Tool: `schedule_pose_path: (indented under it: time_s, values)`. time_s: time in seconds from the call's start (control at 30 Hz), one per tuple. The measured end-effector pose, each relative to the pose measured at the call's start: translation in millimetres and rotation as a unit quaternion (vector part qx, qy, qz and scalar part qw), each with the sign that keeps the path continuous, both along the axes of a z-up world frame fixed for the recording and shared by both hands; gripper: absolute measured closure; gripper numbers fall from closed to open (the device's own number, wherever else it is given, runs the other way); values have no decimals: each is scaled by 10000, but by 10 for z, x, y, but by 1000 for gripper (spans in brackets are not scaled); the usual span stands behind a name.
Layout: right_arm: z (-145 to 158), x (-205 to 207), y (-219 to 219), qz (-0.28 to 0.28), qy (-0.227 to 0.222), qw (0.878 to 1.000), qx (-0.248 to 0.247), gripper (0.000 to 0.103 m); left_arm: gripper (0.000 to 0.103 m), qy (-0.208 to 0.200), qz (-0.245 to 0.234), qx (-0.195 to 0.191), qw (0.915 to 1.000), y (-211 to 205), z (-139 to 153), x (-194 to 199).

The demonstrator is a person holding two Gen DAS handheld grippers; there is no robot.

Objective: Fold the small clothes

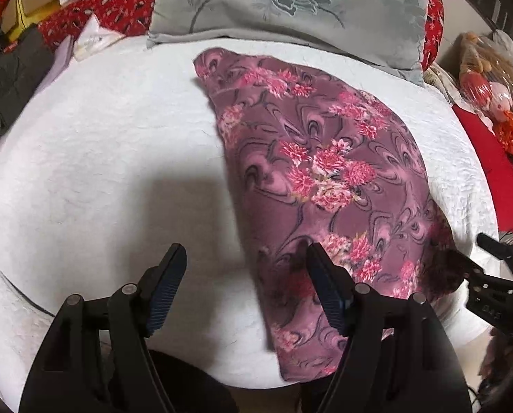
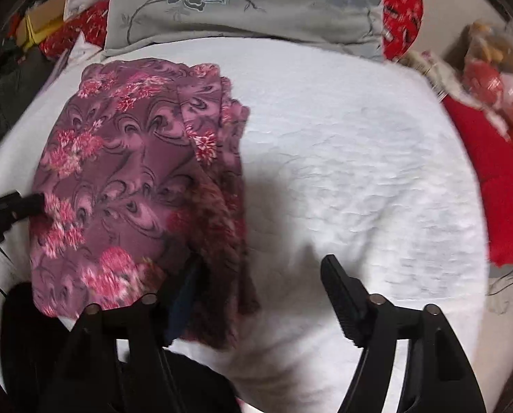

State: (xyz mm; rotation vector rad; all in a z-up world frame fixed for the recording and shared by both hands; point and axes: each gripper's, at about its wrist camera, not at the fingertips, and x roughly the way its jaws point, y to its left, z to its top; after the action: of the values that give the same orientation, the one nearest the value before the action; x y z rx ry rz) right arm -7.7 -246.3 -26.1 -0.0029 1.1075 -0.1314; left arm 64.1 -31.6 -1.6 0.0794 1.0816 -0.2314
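A purple garment with pink flowers (image 1: 325, 179) lies folded lengthwise on the white quilt (image 1: 101, 158). My left gripper (image 1: 246, 282) is open at its near left edge; its right finger lies over the cloth, its left finger over bare quilt. In the right wrist view the garment (image 2: 136, 186) is at the left. My right gripper (image 2: 259, 289) is open at the garment's near right edge, and its left finger is partly under a fold of cloth. Each gripper shows at the edge of the other's view: the right one (image 1: 490, 275), the left one (image 2: 12, 206).
A grey flowered pillow (image 1: 290, 3) lies at the head of the bed on a red patterned cover (image 1: 111, 3). Boxes and dark clothes (image 1: 19, 51) are heaped at the far left. Bagged toys (image 1: 490, 82) and red cloth sit at the right.
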Motion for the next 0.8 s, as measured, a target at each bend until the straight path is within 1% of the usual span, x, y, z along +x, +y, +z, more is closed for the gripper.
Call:
schedule_pose_path:
  time_s: [0.07,0.13,0.27,0.37,0.57,0.7,0.8]
  values:
    - [74,-69,-8,39,-68,10000,-38,19,31,-64,-10,76,10000,44,34,-53]
    - [140,-158,-5,70,-153,9999,-34,17,31,-133,-23,185,9997,91,60,-105]
    - [223,-361,88,114,-298,9995,-87,16,29,-184,-15,390,9991,183,63,-153]
    - [266,-368,89,69,-421,9991,-27,16,29,-77,108,325,9994,295,28,-111]
    - [305,-157,-94,-221,-584,9967,510,16,29,161,364,97,9992,399,-9,84]
    - [287,205,-213,-290,-669,9928,947,16,29,219,355,-88,9991,279,29,376]
    - [238,627,-339,-470,-733,9842,1544,16,29,324,421,-148,9985,192,-4,655]
